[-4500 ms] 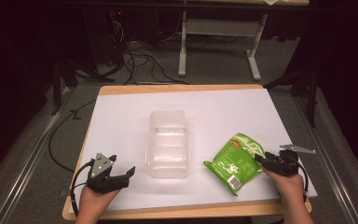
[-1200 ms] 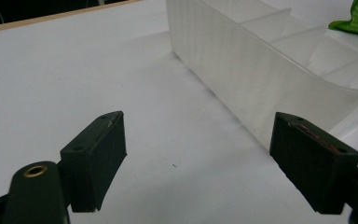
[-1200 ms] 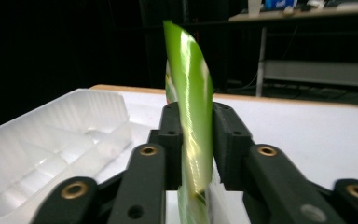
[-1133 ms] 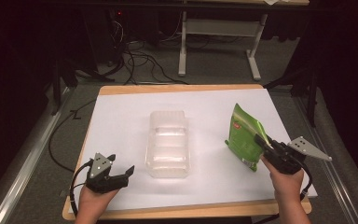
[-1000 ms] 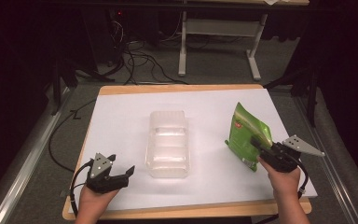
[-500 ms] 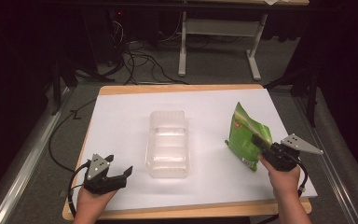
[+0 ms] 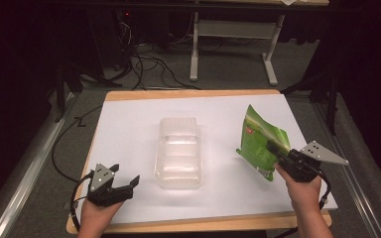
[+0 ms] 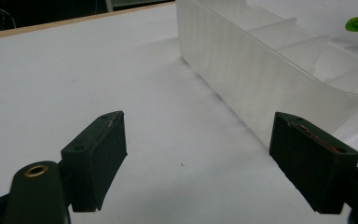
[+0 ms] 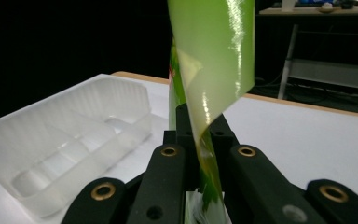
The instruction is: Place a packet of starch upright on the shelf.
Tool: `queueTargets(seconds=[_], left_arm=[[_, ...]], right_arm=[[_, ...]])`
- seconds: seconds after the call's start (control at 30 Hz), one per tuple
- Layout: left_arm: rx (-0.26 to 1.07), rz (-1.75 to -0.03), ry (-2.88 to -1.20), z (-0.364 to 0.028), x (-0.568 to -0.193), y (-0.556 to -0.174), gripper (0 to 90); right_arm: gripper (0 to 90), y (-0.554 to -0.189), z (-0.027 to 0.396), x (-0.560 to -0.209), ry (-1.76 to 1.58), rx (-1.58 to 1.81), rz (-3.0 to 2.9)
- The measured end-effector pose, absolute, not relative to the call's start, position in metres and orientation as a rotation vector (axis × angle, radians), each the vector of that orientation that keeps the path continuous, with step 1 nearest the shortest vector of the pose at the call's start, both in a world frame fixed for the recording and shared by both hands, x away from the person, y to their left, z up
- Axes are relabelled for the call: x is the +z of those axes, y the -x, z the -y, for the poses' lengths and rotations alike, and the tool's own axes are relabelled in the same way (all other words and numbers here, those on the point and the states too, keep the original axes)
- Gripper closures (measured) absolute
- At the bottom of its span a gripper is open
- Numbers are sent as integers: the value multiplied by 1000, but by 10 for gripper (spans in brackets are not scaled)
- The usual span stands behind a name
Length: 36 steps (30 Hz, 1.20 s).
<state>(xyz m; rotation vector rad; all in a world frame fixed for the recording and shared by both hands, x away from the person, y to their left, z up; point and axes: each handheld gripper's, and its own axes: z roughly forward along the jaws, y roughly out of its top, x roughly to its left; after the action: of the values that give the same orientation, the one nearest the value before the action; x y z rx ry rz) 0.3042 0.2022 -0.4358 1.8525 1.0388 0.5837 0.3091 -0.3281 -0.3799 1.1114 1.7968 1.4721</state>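
Green pouch [image 7: 259, 140] stands upright in the closed jaws of the right gripper [image 7: 276, 150], which pinch its lower edge above the right side of the white table [image 7: 129, 129], near the clear tray [image 7: 179, 152], while the left gripper [image 7: 125, 187] rests wide open and empty.

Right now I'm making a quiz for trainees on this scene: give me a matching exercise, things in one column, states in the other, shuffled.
Things:
1. green pouch
2. clear plastic tray
3. left gripper
4. right gripper

States:
A. jaws open, nothing between them
B. resting on the white table cover, compartments empty
C. held upright, pinched at one edge
D. jaws shut on a bag

Pairs: 1-C, 2-B, 3-A, 4-D
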Motion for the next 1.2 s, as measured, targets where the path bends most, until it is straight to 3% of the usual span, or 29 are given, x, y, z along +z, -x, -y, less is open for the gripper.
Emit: queueTargets(seconds=[1.2], left_arm=[[609, -1083, -1830, -210, -439, -306, 194]], right_arm=[[883, -358, 236, -345, -845, 1734, -1918]])
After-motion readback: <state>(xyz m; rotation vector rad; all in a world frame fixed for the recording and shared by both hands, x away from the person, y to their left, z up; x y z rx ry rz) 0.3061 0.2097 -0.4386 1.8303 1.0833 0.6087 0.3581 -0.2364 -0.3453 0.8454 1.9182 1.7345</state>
